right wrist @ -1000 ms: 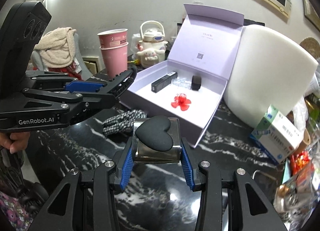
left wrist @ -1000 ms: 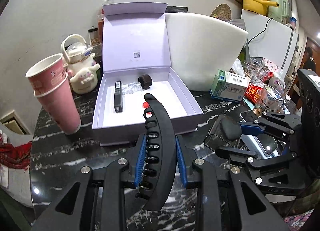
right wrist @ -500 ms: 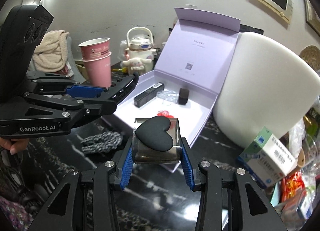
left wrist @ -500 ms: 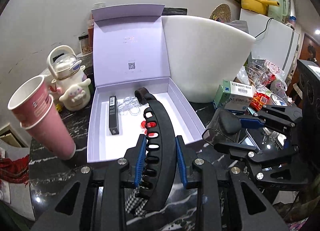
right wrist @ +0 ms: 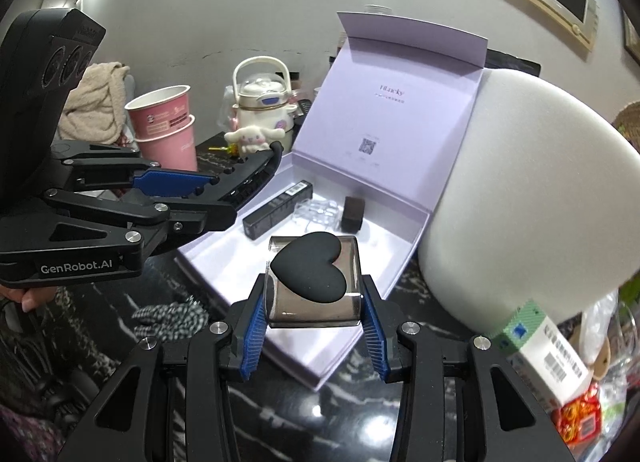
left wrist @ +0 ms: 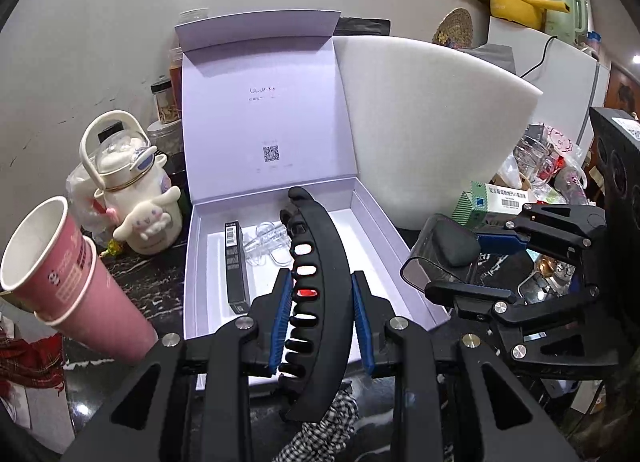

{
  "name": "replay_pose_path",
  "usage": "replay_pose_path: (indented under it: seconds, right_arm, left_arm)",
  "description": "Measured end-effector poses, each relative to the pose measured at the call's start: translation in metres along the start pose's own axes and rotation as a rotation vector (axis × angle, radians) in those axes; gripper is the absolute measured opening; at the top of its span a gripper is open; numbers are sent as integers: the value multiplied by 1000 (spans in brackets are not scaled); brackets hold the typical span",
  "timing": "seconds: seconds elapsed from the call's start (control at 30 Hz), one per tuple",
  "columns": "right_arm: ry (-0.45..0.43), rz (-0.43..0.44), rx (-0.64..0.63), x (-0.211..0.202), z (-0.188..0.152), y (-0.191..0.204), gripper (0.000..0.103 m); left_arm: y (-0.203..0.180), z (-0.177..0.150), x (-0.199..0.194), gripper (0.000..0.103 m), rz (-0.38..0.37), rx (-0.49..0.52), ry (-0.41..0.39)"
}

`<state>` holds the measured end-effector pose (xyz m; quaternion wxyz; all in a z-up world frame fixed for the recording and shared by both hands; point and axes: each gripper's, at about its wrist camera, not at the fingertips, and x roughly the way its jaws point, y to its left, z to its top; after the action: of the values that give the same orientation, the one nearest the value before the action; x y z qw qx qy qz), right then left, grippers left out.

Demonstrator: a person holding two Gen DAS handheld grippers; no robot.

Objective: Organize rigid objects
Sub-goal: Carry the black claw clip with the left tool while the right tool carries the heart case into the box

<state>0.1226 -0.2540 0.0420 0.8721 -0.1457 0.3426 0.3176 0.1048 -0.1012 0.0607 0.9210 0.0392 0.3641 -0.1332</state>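
Note:
My left gripper (left wrist: 322,318) is shut on a long black curved hair clip (left wrist: 320,302) and holds it above the front of the open lilac box (left wrist: 400,246). My right gripper (right wrist: 314,326) is shut on a clear smoky case with a black heart (right wrist: 310,268), above the box's near edge (right wrist: 340,358). In the box lie a black tube (right wrist: 276,208), a clear clip (right wrist: 320,210), a small dark block (right wrist: 352,214) and a red item (left wrist: 305,292), seen only through the clip's slots.
Two stacked pink paper cups (left wrist: 60,282) and a white character kettle (left wrist: 136,198) stand left of the box. A large white foam block (left wrist: 432,118) stands on its right. A checked scrunchie (right wrist: 172,316) lies on the black marble table. Boxes and clutter sit far right.
Both grippers have moved forward and higher toward the box, still holding their objects. The box fills more of both views, and the red item is now behind the hair clip.

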Motion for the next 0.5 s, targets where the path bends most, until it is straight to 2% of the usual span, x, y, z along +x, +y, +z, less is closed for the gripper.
replay_pose_path:
  seconds: [0.5]
  right_arm:
    - [-3,-2,-3,35,35,-25,42]
  left_arm:
    - [21,33,35,29,33,19,11]
